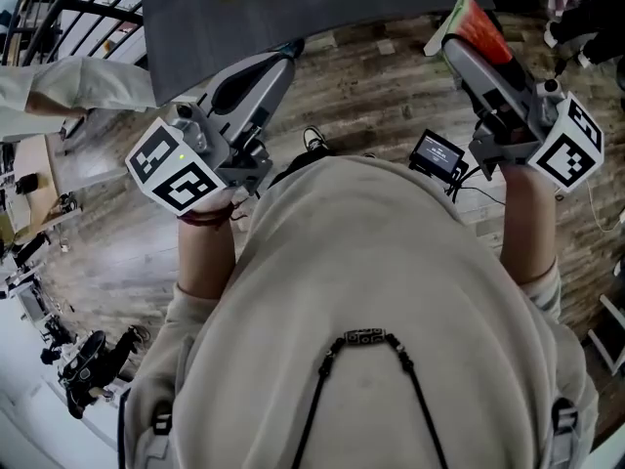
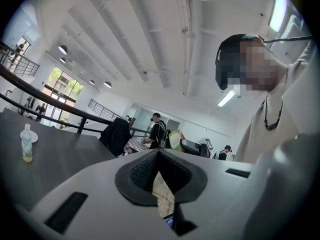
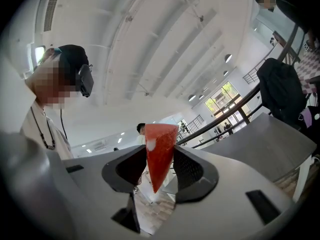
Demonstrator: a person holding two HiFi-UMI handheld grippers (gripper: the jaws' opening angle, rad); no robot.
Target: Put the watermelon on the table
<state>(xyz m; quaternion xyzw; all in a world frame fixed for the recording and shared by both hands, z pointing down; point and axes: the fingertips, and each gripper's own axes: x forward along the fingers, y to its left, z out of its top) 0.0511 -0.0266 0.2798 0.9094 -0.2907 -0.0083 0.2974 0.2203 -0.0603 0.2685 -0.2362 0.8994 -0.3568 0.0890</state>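
The table [image 1: 322, 8] top was seen as a dark grey, matt, smooth sheet, and the floor [image 1: 381, 106] was laid in worn wood-look planks. The shells of the left gripper [image 2: 159, 154] and right gripper [image 3: 161, 156] were moulded in smooth, pale grey plastic, with pads [image 3: 191, 170] faced in black, finely textured rubbery material. The watermelon [image 3: 159, 139] flesh was shown red and slightly grainy. The bottle [image 2: 27, 143] was made of clear plastic. Matt beige cloth was worn as a top [image 1: 391, 291].

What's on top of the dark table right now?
On the part in view, one small bottle stands on the dark table. The watermelon slice is held in the right tongs, not set down. The table's far side is out of frame.
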